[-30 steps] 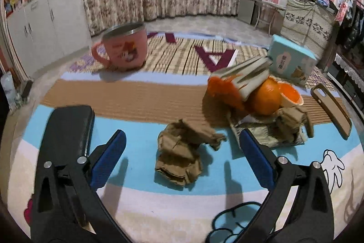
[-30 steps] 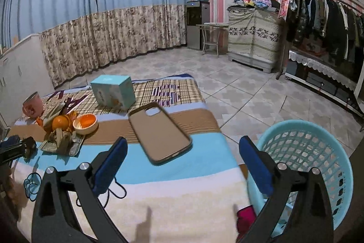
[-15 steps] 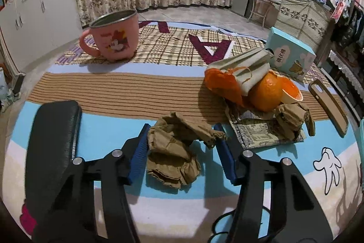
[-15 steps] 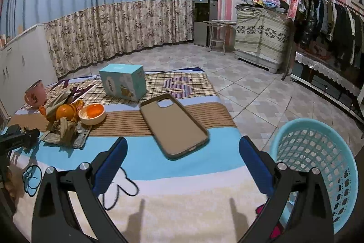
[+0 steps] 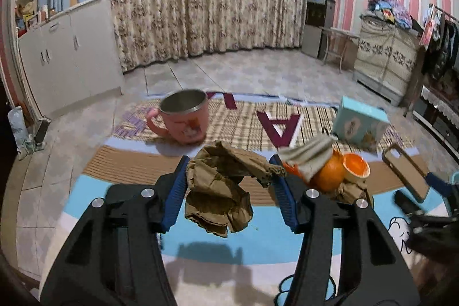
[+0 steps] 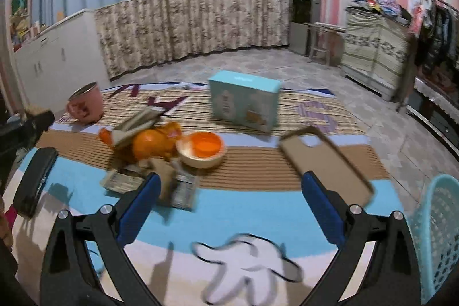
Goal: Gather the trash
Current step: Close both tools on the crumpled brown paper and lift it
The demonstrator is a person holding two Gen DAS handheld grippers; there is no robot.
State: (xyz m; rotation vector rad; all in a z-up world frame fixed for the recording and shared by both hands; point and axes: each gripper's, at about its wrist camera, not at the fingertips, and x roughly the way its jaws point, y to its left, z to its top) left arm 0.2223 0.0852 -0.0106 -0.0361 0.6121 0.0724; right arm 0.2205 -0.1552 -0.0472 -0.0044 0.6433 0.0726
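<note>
Now the left gripper (image 5: 229, 185) jaws clench the crumpled brown paper (image 5: 221, 188) above the mat; the basket (image 6: 439, 234) lies far right, beside the right gripper (image 6: 229, 200), whose jaws gape empty.

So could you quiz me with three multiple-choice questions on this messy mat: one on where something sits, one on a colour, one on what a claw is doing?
1. Where is the basket?
A. on the floor, off the mat's right edge
B. on the mat, beside the mug
C. on the box

2. What colour is the mug?
A. green
B. pink
C. white

3. What is the left claw doing?
A. holding nothing
B. gripping the phone case
C. gripping brown crumpled paper

Answers: 1 A, the basket shows at the right claw's lower right, past the mat's edge. 2 B, its wall is pink. 3 C, the paper sits pinched between the blue pads, above its shadow.
</note>
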